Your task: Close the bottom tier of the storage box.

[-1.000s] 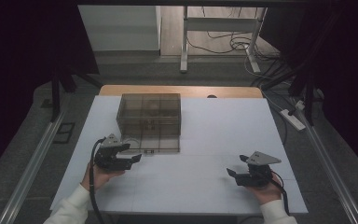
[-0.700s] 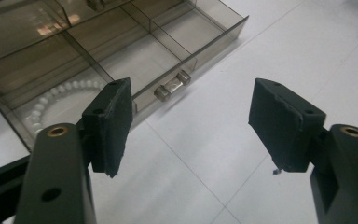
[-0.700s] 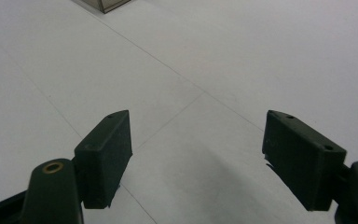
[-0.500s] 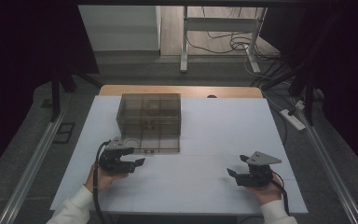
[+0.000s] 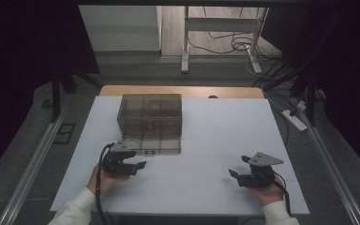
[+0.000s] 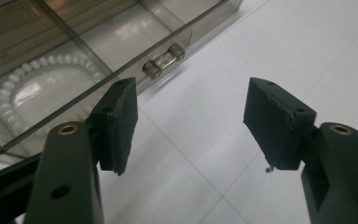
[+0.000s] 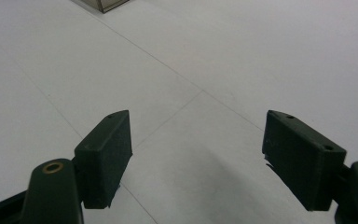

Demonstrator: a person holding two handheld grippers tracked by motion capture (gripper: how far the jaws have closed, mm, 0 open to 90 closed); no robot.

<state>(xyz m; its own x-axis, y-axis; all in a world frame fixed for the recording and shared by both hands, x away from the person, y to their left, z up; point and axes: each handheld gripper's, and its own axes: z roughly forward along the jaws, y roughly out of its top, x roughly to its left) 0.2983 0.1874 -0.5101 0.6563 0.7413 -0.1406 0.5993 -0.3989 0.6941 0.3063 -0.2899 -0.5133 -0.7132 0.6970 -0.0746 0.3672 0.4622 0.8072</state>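
A smoky see-through box [image 5: 151, 111] with compartments stands on the white table [image 5: 225, 126], left of centre. Its low drawer [image 5: 152, 144] is pulled out toward me. In the left gripper view the drawer [image 6: 121, 32] holds a ring of white beads [image 6: 37, 86] and has a clear bar handle [image 6: 164, 59]. My left gripper [image 5: 139, 168] lies just in front of the drawer's left corner; its jaws [image 6: 192, 105] stand open and have just been closing, with nothing between them. My right gripper [image 5: 237, 168] rests near the front right, open [image 7: 198, 135] over bare table.
A wooden strip [image 5: 183, 91] runs along the table's far edge. Metal rails [image 5: 37, 154] flank the table on both sides. On the floor lie a white power strip [image 5: 294, 119] at the right and cables [image 5: 225, 44] beyond a desk frame.
The left gripper has drawn back slightly from the box toward the near edge, and its jaws have narrowed a little. The right gripper has stayed put.
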